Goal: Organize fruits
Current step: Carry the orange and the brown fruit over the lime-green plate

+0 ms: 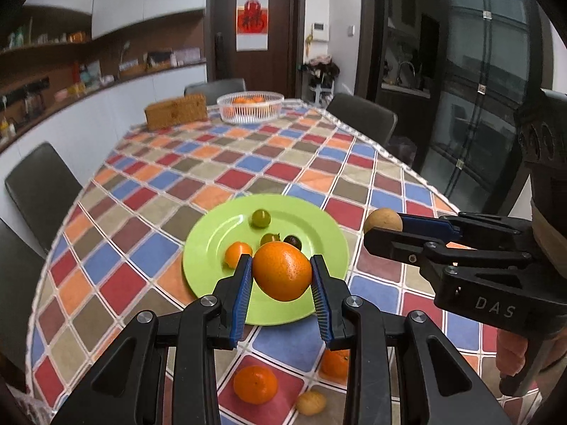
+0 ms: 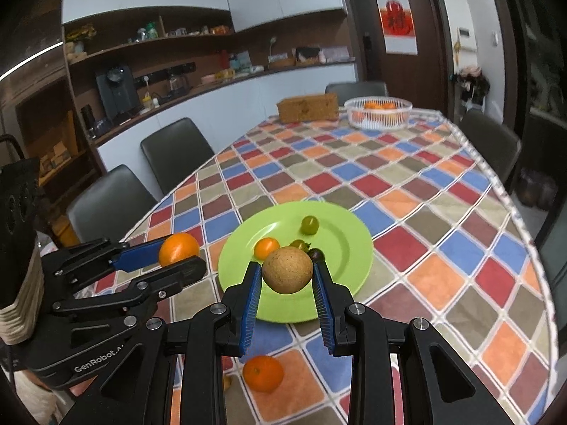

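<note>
Partly hidden tangerine (image 1: 335, 363) — behind left gripper (image 1: 282, 276)

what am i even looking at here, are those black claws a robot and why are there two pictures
No robot: a person holds one hand-held claw in each hand, and each claw carries a wide-angle camera that looks along its fingers. That gives two pictures of one moment. In the left claw's view, the left gripper is shut on an orange. In the right claw's view, the right gripper is shut on a brown round fruit. Below lies a checkered tablecloth with a green plate holding a few small fruits. Loose oranges lie nearer the cameras, and a white basket of oranges stands at the far end.
</note>
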A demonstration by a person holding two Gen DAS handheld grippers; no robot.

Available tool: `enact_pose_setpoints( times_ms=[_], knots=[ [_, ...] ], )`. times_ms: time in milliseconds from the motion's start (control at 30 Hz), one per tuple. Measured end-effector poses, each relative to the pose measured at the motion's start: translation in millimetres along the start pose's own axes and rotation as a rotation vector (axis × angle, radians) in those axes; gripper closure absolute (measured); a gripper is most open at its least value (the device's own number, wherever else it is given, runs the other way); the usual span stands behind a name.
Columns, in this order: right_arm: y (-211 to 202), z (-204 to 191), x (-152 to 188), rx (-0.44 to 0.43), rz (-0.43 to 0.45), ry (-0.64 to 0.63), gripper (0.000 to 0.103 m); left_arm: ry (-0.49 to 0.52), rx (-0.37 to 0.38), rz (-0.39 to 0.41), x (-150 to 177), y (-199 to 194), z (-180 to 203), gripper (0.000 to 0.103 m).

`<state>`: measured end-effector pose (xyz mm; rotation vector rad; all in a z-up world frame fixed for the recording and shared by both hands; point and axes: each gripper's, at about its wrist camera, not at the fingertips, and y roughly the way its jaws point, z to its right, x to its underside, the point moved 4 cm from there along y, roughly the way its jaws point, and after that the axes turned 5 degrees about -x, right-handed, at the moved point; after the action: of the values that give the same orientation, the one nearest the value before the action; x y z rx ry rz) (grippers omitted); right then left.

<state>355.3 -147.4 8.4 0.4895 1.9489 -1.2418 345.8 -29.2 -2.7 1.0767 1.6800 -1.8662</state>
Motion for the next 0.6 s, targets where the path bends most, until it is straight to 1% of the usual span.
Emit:
enact_pose_setpoints(
  times_ms=[167, 300, 433, 600],
  knots=[
    [32.4, 11.0, 1.5, -0.024, -0.072, 0.037, 0.072, -0.006, 0.011, -0.071, 0.3, 31.3, -7.1, 0.071],
    [53.6, 16.4, 1.9, -0.019, -0.116, 0.039, 0.072, -0.027, 0.016, -0.120, 0.4, 52.1, -14.4, 0.071],
    [70.6, 20.9, 1.1, 0.005, -0.144, 0.027, 0.072, -0.053, 0.026, -0.164, 1.0, 69.3, -20.9, 0.071],
    [89.0, 28.0, 1.5, 0.009, -0.181, 0.042, 0.072, -0.054, 0.025, -0.202, 2.0, 84.7, -24.1, 0.071]
  ],
)
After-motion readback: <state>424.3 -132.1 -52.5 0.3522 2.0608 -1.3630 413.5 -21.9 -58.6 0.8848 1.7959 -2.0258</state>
